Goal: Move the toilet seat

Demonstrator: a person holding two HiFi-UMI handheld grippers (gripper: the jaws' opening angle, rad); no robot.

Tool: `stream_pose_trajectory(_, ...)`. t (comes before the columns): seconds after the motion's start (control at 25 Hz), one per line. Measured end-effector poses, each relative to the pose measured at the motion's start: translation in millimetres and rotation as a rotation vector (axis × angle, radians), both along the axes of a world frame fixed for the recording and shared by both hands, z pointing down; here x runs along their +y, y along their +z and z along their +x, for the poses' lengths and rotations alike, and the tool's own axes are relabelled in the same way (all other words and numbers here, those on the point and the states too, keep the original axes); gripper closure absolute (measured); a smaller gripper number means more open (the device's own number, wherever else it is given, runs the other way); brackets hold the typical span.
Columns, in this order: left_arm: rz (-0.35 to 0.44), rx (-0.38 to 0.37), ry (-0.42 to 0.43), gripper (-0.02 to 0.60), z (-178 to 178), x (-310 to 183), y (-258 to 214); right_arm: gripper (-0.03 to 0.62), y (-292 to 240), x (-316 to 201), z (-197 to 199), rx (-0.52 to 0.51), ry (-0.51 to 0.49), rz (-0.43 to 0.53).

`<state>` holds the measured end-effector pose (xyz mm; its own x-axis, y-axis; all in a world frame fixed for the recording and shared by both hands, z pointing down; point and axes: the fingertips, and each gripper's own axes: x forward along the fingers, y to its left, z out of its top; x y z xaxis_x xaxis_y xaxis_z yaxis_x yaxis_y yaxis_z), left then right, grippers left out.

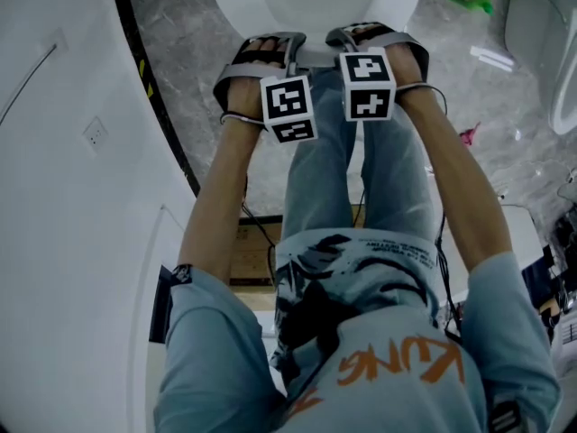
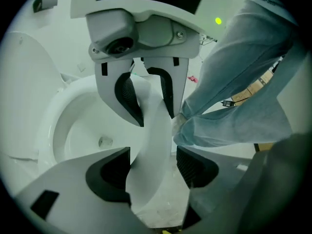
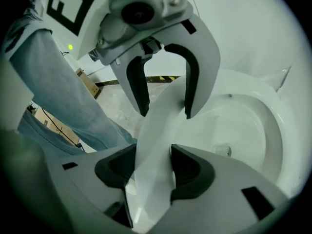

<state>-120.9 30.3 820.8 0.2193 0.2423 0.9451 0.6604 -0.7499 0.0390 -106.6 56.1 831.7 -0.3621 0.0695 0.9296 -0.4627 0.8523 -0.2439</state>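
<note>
Stance: the person stands right at the front of the toilet, legs [image 1: 361, 188] close to it and forearms [image 1: 216, 197] reaching steeply down side by side. This puts both tools on the same stretch of rim.
Left gripper [image 2: 152, 165]: the jaws stand wide apart and straddle the front edge of the toilet seat [image 2: 151, 130]. The inner pad lies at the edge of the seat. The outer pad is clear of it, with floor showing in the gap, so there is no clamp on this side.
Right gripper [image 3: 148, 167]: it sits just beside the left one on the same front edge. The seat fills the space between its pads and both pads bear on it, so it is clamped. This is judged to be the working hold, with the left gripper as a guide.
Marker cubes [image 1: 288, 108]: they face up, near each other but apart.
Toilet seat, position: it runs along the front of the toilet and through both pairs of jaws. Whether it rests on the rim or is slightly lifted cannot be told.
Toilet seat, appearance: a plain white, glossy, smooth, thin curved band with rounded edges. It is judged rigid and slippery, so a two-point hold is prudent.
Bowl [image 3: 263, 130]: white, open, with the drain visible.
Lid [image 2: 24, 82]: a large white surface behind the bowl, judged to stand raised.
Floor [image 1: 180, 52]: grey marbled tile.
</note>
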Motion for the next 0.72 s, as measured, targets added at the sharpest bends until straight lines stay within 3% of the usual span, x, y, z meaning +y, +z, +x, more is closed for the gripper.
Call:
stream_pose_trajectory(0.28, 0.129, 0.114, 0.07, 0.301, 2, -12, -44, 0.381, -60, -5, -1, -0.132, 0.037, -0.02)
stream_pose_trajectory(0.72, 0.121, 0.22, -0.106, 0.322, 19, -40, -129, 0.382, -143, -22, 12, -0.203, 0.084, 0.024)
